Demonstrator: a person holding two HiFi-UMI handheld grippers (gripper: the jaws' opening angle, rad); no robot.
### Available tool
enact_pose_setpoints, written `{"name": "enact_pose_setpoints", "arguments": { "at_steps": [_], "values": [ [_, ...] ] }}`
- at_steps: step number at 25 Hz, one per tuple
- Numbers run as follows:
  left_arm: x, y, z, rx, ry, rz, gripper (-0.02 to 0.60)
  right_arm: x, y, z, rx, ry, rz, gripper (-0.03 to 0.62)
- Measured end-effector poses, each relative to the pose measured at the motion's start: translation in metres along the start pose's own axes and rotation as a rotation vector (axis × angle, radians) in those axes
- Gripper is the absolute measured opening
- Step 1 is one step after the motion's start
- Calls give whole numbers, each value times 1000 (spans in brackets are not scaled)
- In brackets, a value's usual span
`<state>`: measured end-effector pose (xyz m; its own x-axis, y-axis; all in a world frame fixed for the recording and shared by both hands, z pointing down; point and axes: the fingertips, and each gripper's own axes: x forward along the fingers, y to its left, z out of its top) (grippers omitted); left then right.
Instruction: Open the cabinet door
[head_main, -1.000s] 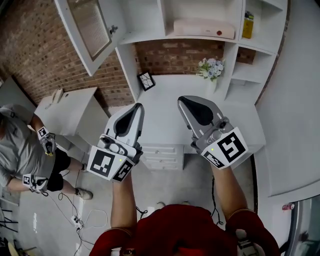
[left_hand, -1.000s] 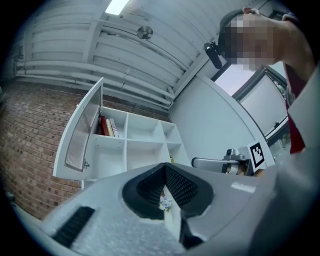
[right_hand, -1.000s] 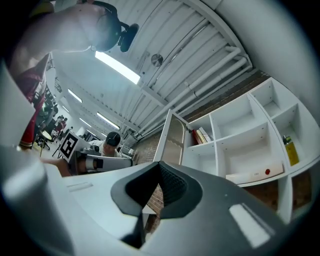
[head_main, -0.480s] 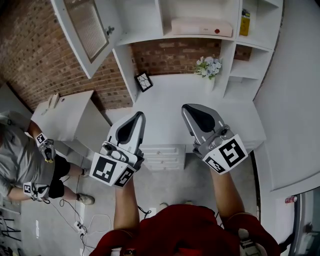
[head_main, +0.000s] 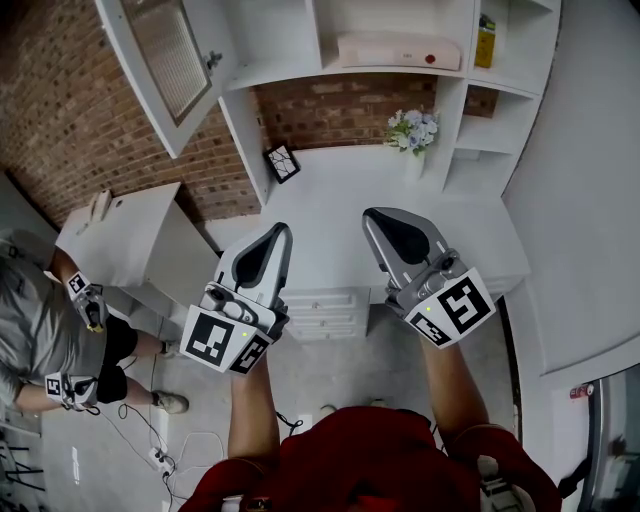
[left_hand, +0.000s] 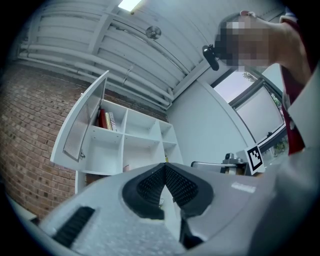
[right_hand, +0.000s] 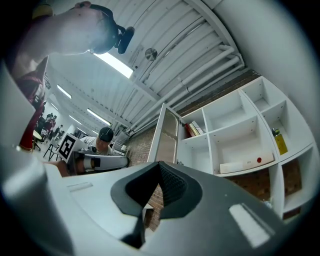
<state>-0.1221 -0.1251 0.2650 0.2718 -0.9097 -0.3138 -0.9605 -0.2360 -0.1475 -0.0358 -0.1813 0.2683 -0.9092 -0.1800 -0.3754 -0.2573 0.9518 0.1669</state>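
- Left gripper (head_main: 280, 232): held over the front edge of the white desk (head_main: 330, 195). Its jaws are clenched tip to tip, with nothing between them.
- Right gripper (head_main: 372, 216): held beside the left one, a gap of bare desk between them. In the right gripper view its ribbed pads meet at the tip and grasp nothing.
- Cabinet door (head_main: 165, 60): already swung wide open, standing out to the left of the white shelf unit (head_main: 300, 70), hinged at the left edge of the upper left compartment. Its small knob (head_main: 213, 60) is on the free edge.
- Door relative to the grippers: in the head view it lies above and left of both, well apart from them and nearer the left gripper. Neither gripper touches the door or its knob.
- Left gripper view: the door sits up and left of the closed jaw tips, its inner face showing, with books (left_hand: 105, 120) in the compartment behind it.
- Right gripper view: the door appears nearly edge-on, directly above the jaw tips.
- Also on the shelves and desk: a long pale box (head_main: 398, 50), a bunch of flowers (head_main: 412, 128) and a small framed picture (head_main: 282, 162).
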Motion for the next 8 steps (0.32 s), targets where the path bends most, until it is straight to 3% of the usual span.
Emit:
{"name": "enact_pose_setpoints", "arguments": {
  "at_steps": [8],
  "values": [
    [1,7,-4,-3,-4,-2,5,6,-2,-4,4,0,-2,11]
  ]
}}
